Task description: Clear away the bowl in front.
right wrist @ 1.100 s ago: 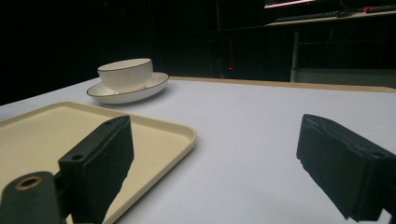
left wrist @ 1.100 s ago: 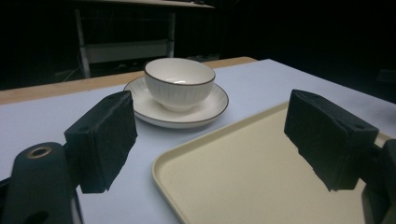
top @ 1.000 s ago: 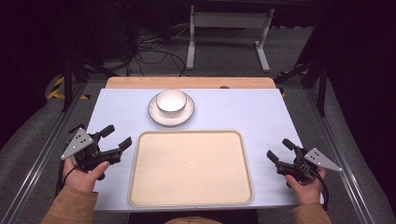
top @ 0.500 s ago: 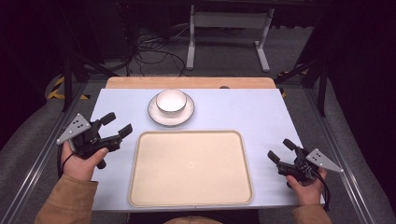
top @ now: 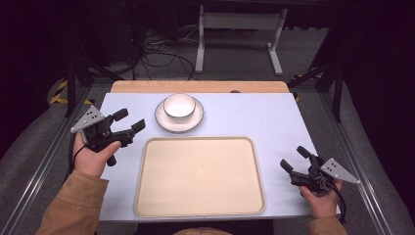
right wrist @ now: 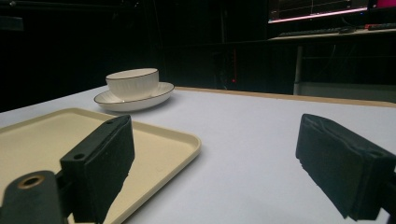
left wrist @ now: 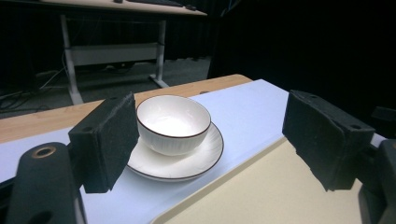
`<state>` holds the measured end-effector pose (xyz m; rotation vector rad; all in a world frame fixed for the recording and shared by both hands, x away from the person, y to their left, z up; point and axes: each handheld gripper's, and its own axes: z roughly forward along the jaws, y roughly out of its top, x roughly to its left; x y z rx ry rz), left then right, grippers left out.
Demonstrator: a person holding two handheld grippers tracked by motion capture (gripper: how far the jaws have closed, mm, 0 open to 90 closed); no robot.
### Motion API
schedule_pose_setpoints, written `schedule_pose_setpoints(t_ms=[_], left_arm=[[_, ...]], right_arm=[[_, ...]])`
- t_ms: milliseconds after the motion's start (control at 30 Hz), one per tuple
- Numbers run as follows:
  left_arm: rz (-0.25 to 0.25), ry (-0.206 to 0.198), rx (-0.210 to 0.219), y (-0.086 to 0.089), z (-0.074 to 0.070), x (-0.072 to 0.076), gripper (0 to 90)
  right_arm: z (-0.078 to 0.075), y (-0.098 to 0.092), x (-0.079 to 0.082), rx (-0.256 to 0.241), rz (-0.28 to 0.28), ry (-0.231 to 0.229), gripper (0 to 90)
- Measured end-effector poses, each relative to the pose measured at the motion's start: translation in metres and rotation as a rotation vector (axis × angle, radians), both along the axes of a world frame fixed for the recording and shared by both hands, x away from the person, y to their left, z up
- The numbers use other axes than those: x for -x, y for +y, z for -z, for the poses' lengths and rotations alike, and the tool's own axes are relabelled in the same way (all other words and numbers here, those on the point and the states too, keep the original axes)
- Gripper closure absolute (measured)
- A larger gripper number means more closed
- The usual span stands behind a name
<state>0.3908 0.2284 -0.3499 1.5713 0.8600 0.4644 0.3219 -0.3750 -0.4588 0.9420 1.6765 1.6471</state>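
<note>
white bowl [top: 179, 105] sits upright in a saucer [top: 179, 117] near the middle of the table's far edge, just beyond the far rim of the empty beige tray [top: 199, 210]. left gripper [top: 128, 122] hovers by the left edge, jaws apart, pointing toward the bowl, which lies just ahead of it and slightly farther back. right gripper [top: 292, 159] rests near the right front corner, jaws apart, well apart from the bowl. judgement: left hand is nearer; bowl is round, so no long axis to align.
</note>
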Motion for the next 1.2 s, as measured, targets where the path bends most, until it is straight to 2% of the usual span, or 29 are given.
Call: schedule_pose_setpoints(t_ms=[167, 333, 500, 567, 633, 733, 800, 1000, 1200], left_arm=[[0.004, 0.0, -0.007, -0.007, -0.003, -0.012, 19.1], [0.022, -0.003, -0.033, -0.018, -0.008, -0.027, 19.0], [0.047, -0.008, -0.042, -0.029, -0.014, -0.039, 18.8], [0.057, -0.009, -0.036, -0.031, -0.016, -0.043, 18.7], [0.07, -0.003, -0.023, -0.036, -0.017, -0.052, 18.7], [0.078, 0.005, -0.02, -0.04, -0.017, -0.059, 18.7], [0.083, 0.009, -0.026, -0.045, -0.016, -0.067, 18.8], [0.089, 0.005, -0.049, -0.056, -0.019, -0.078, 18.7], [0.089, 0.001, -0.065, -0.064, -0.024, -0.088, 19.3]], right_arm=[[0.0, 0.001, 0.0, 0.012, -0.008, 0.001, 12.4], [0.0, 0.002, 0.0, 0.016, -0.01, -0.002, 14.0], [-0.001, 0.002, -0.003, 0.025, -0.005, 0.03, 13.2], [-0.001, 0.002, -0.004, 0.017, -0.01, 0.038, 11.4], [-0.001, -0.002, -0.005, -0.015, -0.023, 0.039, 10.5], [0.0, -0.006, -0.005, -0.049, -0.03, 0.044, 10.6], [0.0, -0.005, -0.005, -0.04, -0.037, 0.041, 10.7], [-0.001, 0.002, -0.003, 0.03, -0.04, 0.022, 11.1], [-0.001, 0.002, -0.002, 0.027, -0.034, 0.021, 11.3]])
